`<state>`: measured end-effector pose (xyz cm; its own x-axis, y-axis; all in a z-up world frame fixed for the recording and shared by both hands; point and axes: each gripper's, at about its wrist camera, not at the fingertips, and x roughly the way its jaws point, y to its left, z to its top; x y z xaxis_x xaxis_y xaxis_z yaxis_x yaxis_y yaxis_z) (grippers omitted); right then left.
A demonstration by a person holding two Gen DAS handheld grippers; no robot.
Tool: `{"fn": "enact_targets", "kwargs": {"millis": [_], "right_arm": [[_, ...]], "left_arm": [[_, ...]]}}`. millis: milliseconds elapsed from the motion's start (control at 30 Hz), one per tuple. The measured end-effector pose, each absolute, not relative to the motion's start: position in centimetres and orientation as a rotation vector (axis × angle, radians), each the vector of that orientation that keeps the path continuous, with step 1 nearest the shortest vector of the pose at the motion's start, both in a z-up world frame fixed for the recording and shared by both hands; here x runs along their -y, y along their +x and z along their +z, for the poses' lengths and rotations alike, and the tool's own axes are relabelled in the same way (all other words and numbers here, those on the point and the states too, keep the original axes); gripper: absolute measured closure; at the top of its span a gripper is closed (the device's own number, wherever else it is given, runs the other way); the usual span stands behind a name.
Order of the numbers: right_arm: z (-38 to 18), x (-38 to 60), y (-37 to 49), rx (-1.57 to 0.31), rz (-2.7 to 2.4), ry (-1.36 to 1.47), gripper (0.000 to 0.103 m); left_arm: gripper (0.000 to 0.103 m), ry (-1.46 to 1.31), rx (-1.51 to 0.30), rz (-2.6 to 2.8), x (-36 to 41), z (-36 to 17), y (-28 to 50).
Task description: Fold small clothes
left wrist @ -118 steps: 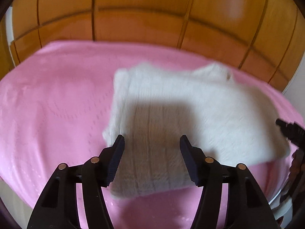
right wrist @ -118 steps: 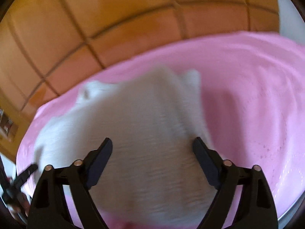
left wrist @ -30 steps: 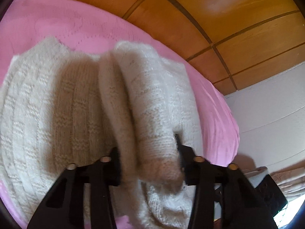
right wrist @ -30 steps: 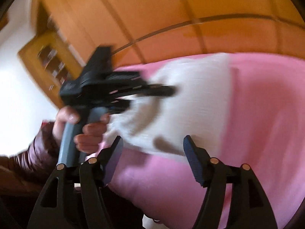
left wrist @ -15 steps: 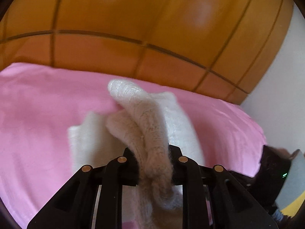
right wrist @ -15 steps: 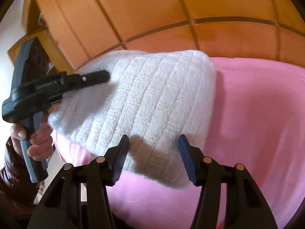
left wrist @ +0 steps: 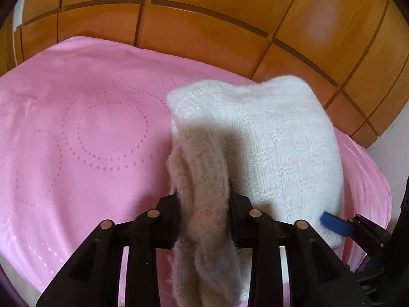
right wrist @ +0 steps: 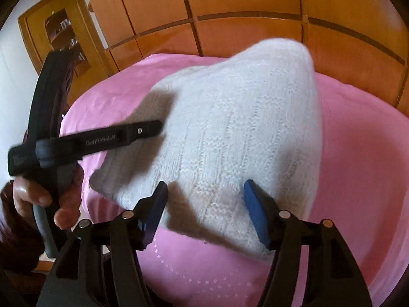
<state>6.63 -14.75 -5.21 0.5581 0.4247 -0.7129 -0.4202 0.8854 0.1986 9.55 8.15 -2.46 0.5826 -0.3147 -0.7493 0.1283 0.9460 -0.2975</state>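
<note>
The left gripper [left wrist: 204, 202] is clamped on a bunched edge of the white knitted sweater [right wrist: 242, 133], which lies on the pink quilted bedspread [left wrist: 89, 140]. At five o'clock, the right gripper [right wrist: 205, 207] is spread wide above the sweater.

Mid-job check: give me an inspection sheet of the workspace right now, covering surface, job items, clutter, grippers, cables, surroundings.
Surface: pink bedspread with a dotted circle pattern, lying smooth.
Job's things: one white knit sweater, partly folded, one edge lifted off the spread.
Clutter: nothing seen.
Grippers: left gripper shut on a bunched fold of the sweater; right gripper open, jaws either side of the sweater's near edge, not clamping.
Cables: nothing seen.
Surroundings: wooden panelled wall behind the bed; wooden shelf cabinet at far left; white wall beside it.
</note>
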Motion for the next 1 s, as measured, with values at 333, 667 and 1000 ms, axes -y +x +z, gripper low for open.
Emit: {"fn": "enact_targets", "kwargs": {"millis": [333,667,1000], "right_arm": [[-0.1,18.3,8.8,-0.754,0.421,0.064,0.04],[0.4,17.4,16.5,-0.815,0.392,0.064,0.04],[-2.1,17.5,20.6,-0.931,0.35,0.074,0.039]], "left_arm": [[0.058,-0.124,-0.874,-0.169,-7.6,-1.3,9.2],[0.058,-0.079,-0.868,-0.162,-7.2,-1.7,9.1],[0.058,-0.079,-0.87,-0.167,-7.4,-2.3,9.3]]}}
